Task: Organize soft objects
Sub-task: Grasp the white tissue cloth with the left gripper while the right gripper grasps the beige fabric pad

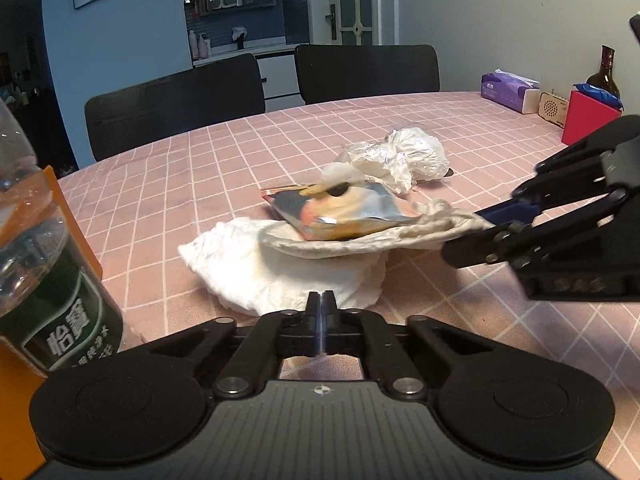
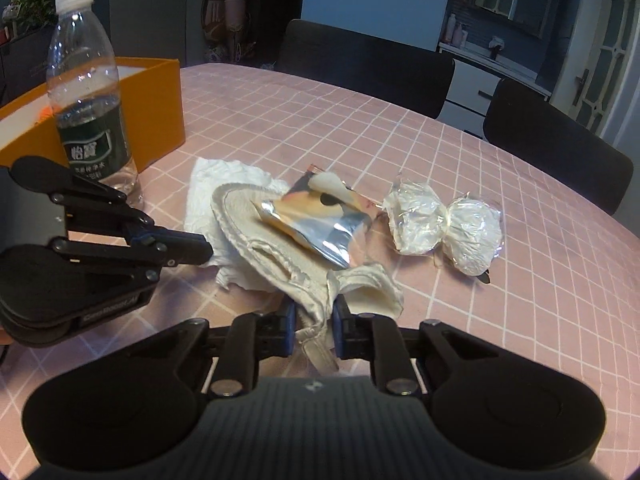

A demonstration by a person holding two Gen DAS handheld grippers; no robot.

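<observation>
A white paper towel (image 1: 280,276) lies flat on the pink checked tablecloth (image 1: 168,208). My left gripper (image 1: 321,300) is shut on the towel's near edge. A cream cloth (image 2: 248,236) is draped over the towel, and a shiny foil snack packet (image 2: 316,216) rests on top of it. My right gripper (image 2: 314,318) is shut on a bunched end of the cream cloth, with fabric squeezed between its blue pads (image 2: 289,320). In the left wrist view the right gripper (image 1: 476,220) comes in from the right and lifts that end of the cloth (image 1: 400,236). A crumpled clear wrapper (image 2: 444,228) sits beyond.
A water bottle (image 2: 88,92) stands beside an open orange box (image 2: 160,96) on the left. Two dark chairs (image 1: 176,100) line the far table edge. At the far right are a purple tissue box (image 1: 508,92), a red box (image 1: 588,120) and a brown bottle (image 1: 604,76).
</observation>
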